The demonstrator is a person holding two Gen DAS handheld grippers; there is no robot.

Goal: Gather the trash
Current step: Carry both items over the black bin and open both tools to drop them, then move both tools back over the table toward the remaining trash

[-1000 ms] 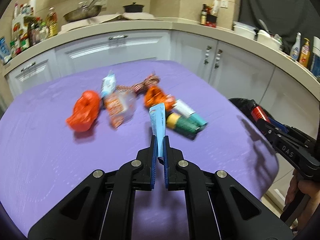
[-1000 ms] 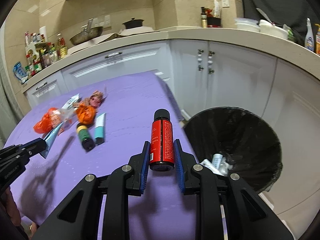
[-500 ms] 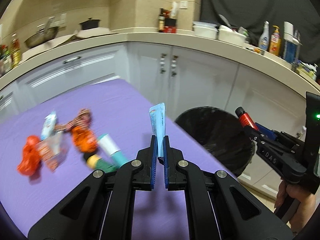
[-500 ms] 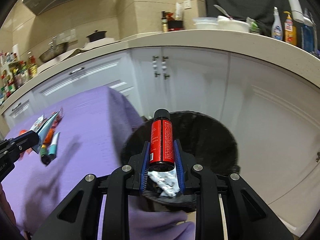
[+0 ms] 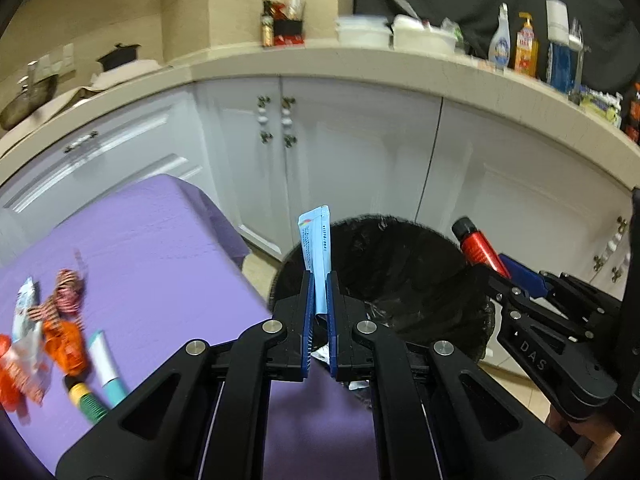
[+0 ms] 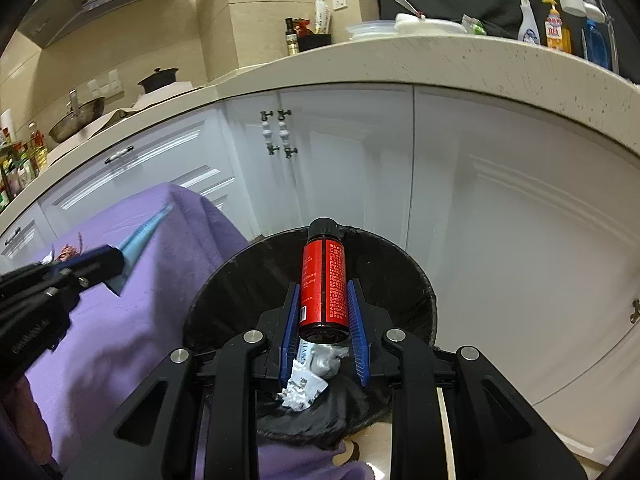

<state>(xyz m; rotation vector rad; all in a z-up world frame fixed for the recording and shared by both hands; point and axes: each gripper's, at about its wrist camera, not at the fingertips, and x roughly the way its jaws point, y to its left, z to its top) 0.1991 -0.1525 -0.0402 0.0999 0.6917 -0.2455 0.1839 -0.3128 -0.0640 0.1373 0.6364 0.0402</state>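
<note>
Two grips on: my left gripper [image 5: 319, 280], jaws just easing a touch, pinches the blue sachet [image 5: 316, 248] by the bin [image 5: 400, 280] rim; my right gripper [image 6: 323, 300] clamps the red bottle [image 6: 324, 280] above it.

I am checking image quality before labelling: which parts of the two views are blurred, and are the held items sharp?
Left wrist view: the trash on the purple table is smeared by motion blur, while the blue sachet in the left gripper stays sharp. Right wrist view: mostly crisp; the red bottle in the right gripper shows readable print. Both bend the counter edge, fisheye.
</note>
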